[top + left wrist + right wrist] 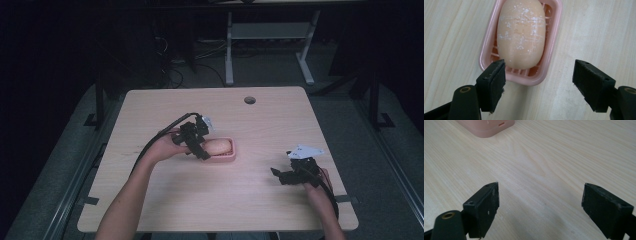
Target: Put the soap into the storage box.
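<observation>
A peach oval soap bar (521, 35) lies in a pink soap dish (486, 53) near the middle of the wooden table (165, 200). In the high view the soap (218, 146) rests in the dish (231, 157), and my left gripper (200, 149) hovers at its left end. The left gripper (539, 77) is open, its jaws apart just short of the dish's near end, holding nothing. My right gripper (278, 175) rests low over bare table at the right, pointing left. It stands open (540, 202) and empty, with a corner of the dish (486, 127) far ahead.
A round cable hole (249, 100) sits near the table's far edge. Beyond the table stand a white desk frame (229, 50) and dark floor. Bare wood surrounds the dish on all sides.
</observation>
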`<state>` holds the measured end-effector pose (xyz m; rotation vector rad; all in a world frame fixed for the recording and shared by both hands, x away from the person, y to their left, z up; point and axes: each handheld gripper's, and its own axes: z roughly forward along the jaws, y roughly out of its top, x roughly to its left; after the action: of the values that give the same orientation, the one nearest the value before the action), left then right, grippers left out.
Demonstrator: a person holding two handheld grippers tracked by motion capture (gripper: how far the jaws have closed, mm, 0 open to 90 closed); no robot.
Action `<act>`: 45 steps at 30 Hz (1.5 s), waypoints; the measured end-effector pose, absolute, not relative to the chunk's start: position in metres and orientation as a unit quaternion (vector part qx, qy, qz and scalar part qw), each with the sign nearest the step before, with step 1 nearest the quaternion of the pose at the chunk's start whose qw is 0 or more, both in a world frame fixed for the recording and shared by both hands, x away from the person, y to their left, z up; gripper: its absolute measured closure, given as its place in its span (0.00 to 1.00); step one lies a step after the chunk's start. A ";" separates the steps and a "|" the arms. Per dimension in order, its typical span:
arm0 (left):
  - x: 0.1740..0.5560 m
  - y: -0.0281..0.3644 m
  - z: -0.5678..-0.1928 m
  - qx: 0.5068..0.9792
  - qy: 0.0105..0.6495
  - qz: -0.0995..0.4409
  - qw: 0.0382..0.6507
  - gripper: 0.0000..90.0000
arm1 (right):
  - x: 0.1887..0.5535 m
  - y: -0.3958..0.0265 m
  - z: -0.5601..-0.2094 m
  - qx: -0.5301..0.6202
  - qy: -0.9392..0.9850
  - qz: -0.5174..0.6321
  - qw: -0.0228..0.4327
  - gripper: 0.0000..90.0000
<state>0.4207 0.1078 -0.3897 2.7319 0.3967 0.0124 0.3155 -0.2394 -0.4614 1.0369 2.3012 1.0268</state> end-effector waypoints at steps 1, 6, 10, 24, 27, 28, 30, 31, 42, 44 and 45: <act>0.420 0.108 -0.389 0.971 0.142 0.003 0.191 0.29 | 0.316 -0.239 -0.461 0.372 0.826 0.369 0.207 0.15; 0.418 0.112 -0.391 0.971 0.145 0.003 0.192 0.29 | 0.316 -0.239 -0.462 0.373 0.827 0.368 0.206 0.15; 0.416 0.114 -0.392 0.970 0.147 0.003 0.191 0.29 | 0.316 -0.240 -0.462 0.373 0.826 0.368 0.207 0.15; 0.409 0.127 -0.396 0.969 0.155 0.003 0.191 0.29 | 0.317 -0.239 -0.463 0.374 0.827 0.366 0.204 0.15; 0.408 0.129 -0.397 0.970 0.156 0.003 0.187 0.28 | 0.317 -0.239 -0.464 0.374 0.828 0.365 0.203 0.15; 0.407 0.129 -0.396 0.970 0.156 0.003 0.188 0.28 | 0.318 -0.239 -0.464 0.374 0.829 0.364 0.204 0.15; 0.406 0.129 -0.396 0.970 0.156 0.005 0.187 0.27 | 0.318 -0.239 -0.464 0.374 0.829 0.363 0.203 0.15; 0.405 0.130 -0.396 0.970 0.155 0.005 0.189 0.27 | 0.318 -0.239 -0.464 0.374 0.829 0.362 0.203 0.15; 0.398 0.138 -0.400 0.969 0.157 0.006 0.191 0.27 | 0.318 -0.237 -0.464 0.373 0.831 0.361 0.202 0.15; 0.397 0.140 -0.400 0.968 0.159 0.004 0.194 0.27 | 0.318 -0.237 -0.464 0.372 0.832 0.360 0.202 0.15; 0.397 0.141 -0.401 0.967 0.161 0.005 0.197 0.27 | 0.318 -0.236 -0.464 0.372 0.832 0.360 0.202 0.15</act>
<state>0.3967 0.1411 -0.4006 2.7078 0.4499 0.0137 0.3177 -0.2363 -0.4644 1.0380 2.3228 1.0044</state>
